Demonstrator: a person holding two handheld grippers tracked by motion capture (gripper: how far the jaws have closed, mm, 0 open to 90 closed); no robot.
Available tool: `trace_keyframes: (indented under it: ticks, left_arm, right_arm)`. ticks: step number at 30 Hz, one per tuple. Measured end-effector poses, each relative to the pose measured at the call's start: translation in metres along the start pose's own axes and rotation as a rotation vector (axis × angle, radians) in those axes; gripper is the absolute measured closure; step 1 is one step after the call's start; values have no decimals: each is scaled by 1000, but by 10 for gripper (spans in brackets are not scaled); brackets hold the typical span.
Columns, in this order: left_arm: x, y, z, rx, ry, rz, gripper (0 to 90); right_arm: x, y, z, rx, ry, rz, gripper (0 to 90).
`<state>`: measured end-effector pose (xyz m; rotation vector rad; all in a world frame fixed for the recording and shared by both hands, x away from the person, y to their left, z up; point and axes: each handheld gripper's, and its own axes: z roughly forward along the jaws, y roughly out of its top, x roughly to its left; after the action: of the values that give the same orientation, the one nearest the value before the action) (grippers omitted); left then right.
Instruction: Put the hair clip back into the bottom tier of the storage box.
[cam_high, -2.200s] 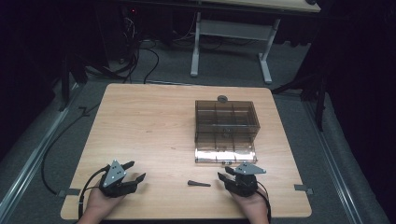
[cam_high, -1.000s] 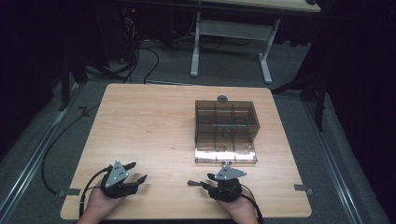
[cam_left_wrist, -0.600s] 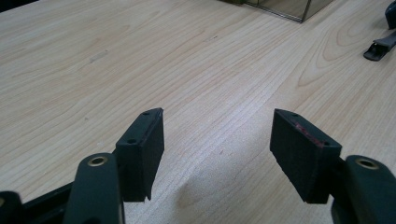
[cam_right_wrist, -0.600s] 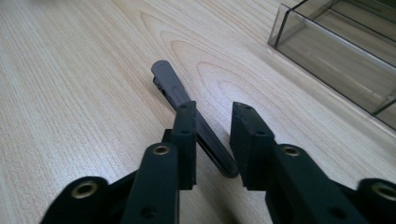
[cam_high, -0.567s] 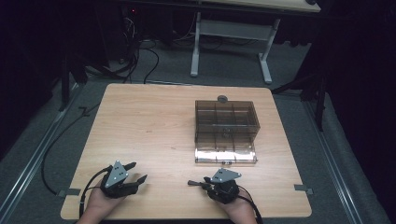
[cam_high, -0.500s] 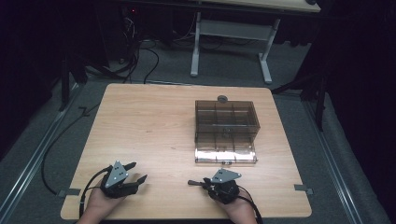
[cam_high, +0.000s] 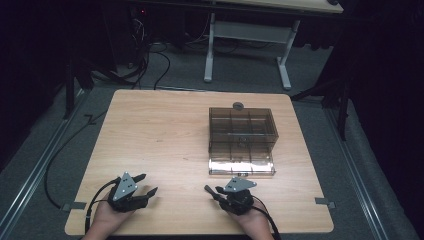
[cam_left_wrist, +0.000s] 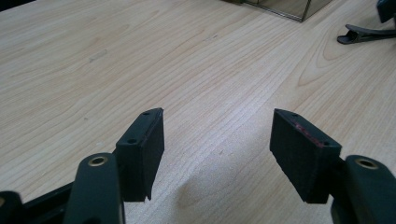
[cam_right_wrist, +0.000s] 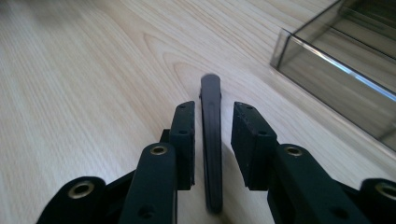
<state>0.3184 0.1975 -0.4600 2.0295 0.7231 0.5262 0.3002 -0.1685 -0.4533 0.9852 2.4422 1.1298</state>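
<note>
Two pairs of tongs are seen from the high view, held low at the near edge of the table (cam_high: 160, 130). The left tongs (cam_high: 148, 183) are spread wide and nothing is held in them. The right tongs (cam_high: 218, 192) are pointed toward the left pair, and a small dark clip (cam_high: 209, 190) is seen at their tips. A smoky clear box (cam_high: 242, 134), divided into compartments, stands just beyond the right tongs and well off from the left pair.

From the left gripper view, only bare wood is found between the spread jaws. The clip (cam_left_wrist: 364, 35) lies far ahead and to the right of them, and a corner of the box (cam_left_wrist: 280, 7) is caught beyond it.

From the right gripper view, the clip (cam_right_wrist: 210, 93) is straddled by the jaws, which are narrowed but not yet pressed together. A gap is left on the right-hand side; contact on the other side cannot be told. The clip is slim, black, long and rounded at its far end, lying flat and in line with the jaws. The box wall (cam_right_wrist: 336, 60) stands ahead and to the right.

A pick-up of the clip is judged to be in hand. A squeeze is called for next, then a lift, perhaps toward the box.
</note>
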Motion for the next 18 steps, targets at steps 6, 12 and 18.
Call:
trace_keyframes:
  ticks: [6, 12, 18]
  left_arm:
    - [0, 0, 0, 1, -4, -1, 357]
    - [0, 0, 0, 0, -5, 1, 357]
    - [0, 0, 0, 0, -3, -2, 357]
  right_arm:
    - [1, 7, 11, 20, -4, 9, 755]
    - [0, 5, 11, 28, -1, 11, 787]
    - [1, 5, 11, 31, 4, 12, 818]
